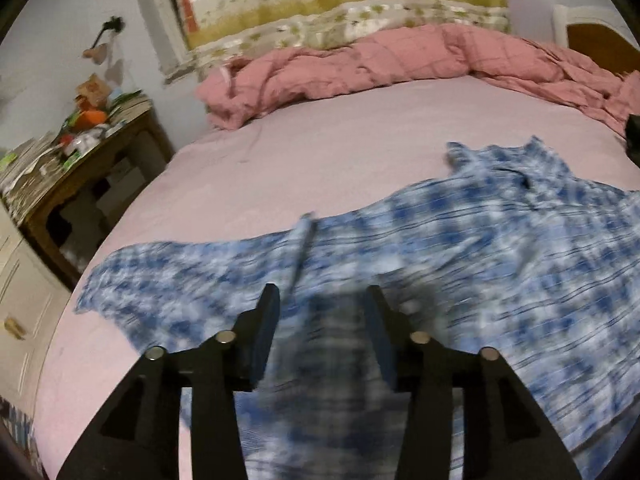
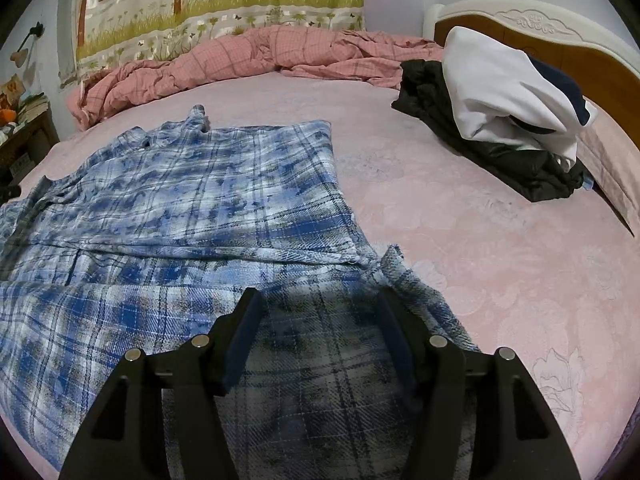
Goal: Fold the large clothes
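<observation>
Blue-and-white plaid flannel shirt (image 2: 168,200), spread on pink bedsheet (image 2: 460,240), one side folded inward; left gripper (image 1: 320,300) and right gripper (image 2: 316,304) above shirt hem, jaws apart, empty; next: likely regrasp an edge.

Pale wall (image 1: 60,20), tree-print curtain (image 2: 224,8), wooden bedside table (image 1: 92,168) cluttered, carved headboard (image 2: 532,20), pink-sheeted bed (image 2: 480,260).

Shirt (image 2: 180,200): blue-and-white plaid, mottled darker blue patches, thin dark lines. Bed sheet (image 2: 480,240): pale pink, faint floral relief. Quilt (image 2: 224,60): salmon pink, thin dark check. Curtain (image 2: 220,4): cream, green grass, brown trunks. Piled clothes (image 2: 500,120): black, white, navy.
</observation>
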